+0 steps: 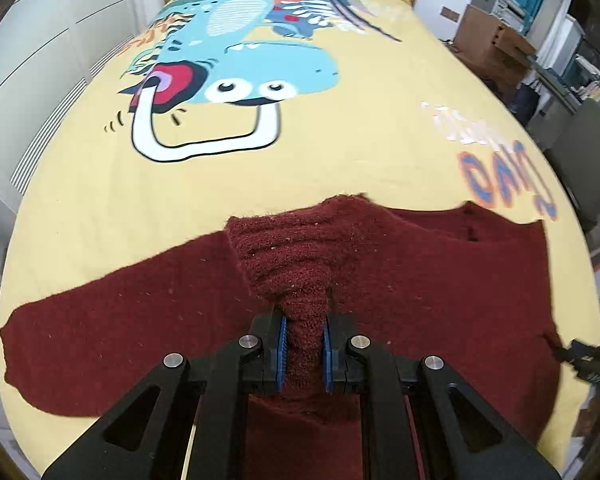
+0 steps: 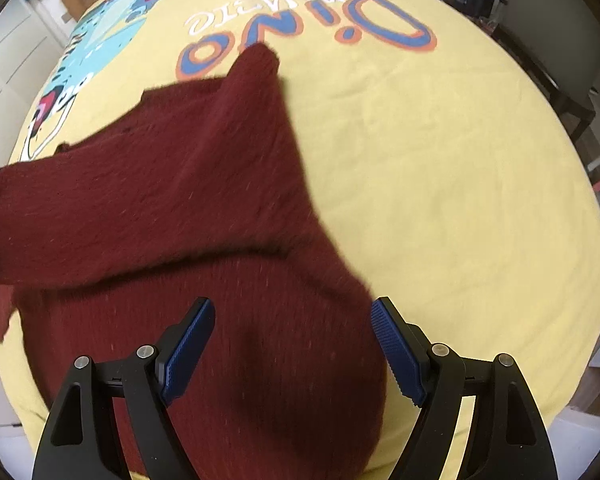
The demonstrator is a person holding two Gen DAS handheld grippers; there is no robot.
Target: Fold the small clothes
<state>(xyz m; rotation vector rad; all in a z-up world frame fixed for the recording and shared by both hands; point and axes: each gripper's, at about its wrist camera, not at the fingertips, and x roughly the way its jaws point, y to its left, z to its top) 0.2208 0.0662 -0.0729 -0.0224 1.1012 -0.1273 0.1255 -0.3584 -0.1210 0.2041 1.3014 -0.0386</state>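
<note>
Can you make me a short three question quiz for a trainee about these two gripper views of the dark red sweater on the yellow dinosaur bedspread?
1. True or false: the left gripper is pinching a bunched fold of the dark red sweater.
2. How do the right gripper's jaws stand? A) wide apart, gripping nothing B) clamped on a sleeve C) out of view
3. Fill in: the word printed large in blue and orange letters on the yellow bedspread is ____.

Key:
1. True; its blue pads press on the knit.
2. A; the sweater lies below them, not pressed by the pads.
3. Dino.
</note>
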